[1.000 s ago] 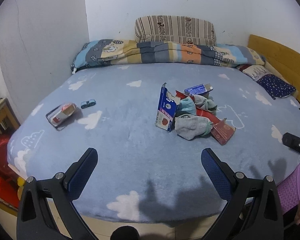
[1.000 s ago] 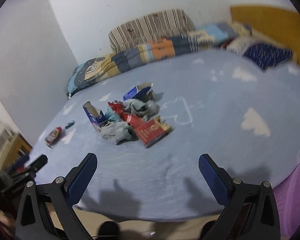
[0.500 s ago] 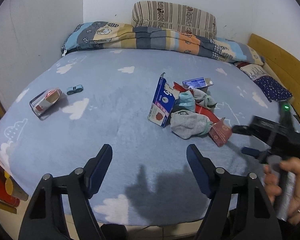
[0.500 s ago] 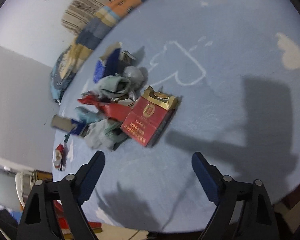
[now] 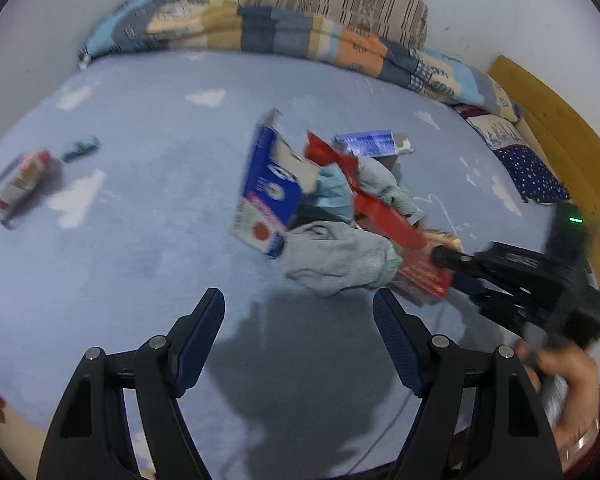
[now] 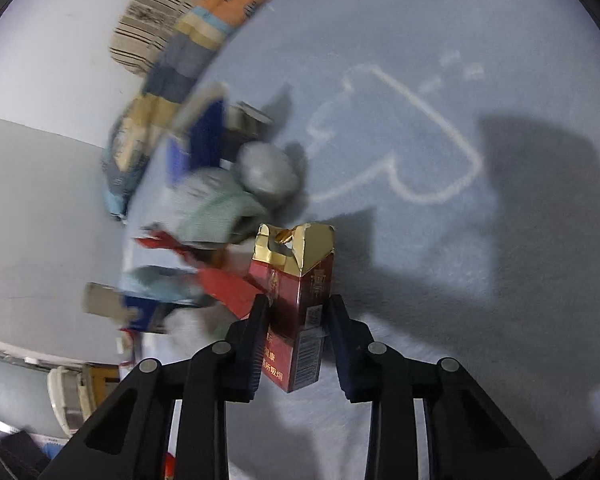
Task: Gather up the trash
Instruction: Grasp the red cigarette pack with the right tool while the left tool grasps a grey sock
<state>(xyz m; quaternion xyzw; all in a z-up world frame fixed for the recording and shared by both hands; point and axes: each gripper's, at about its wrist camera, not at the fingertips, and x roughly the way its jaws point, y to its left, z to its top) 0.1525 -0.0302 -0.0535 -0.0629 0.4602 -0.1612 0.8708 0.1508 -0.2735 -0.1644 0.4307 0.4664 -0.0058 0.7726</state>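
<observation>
Right gripper (image 6: 296, 316) — jaws just closing, pads against a red cigarette pack (image 6: 296, 300) at the near edge of the trash pile (image 5: 332, 208) on the bed (image 5: 140, 240). Left gripper (image 5: 298, 320) — partly open, empty, short of the pile. Beyond: pillow (image 5: 336, 0).

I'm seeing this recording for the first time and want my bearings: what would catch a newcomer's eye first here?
First, the torn red and gold cigarette pack, gripped between the jaws of the right gripper, which have just been closing on it. Next, the heap of grey socks and blue and red cartons in the middle of the pale blue cloud-print bedspread. The left gripper hangs open in front of that heap.
</observation>
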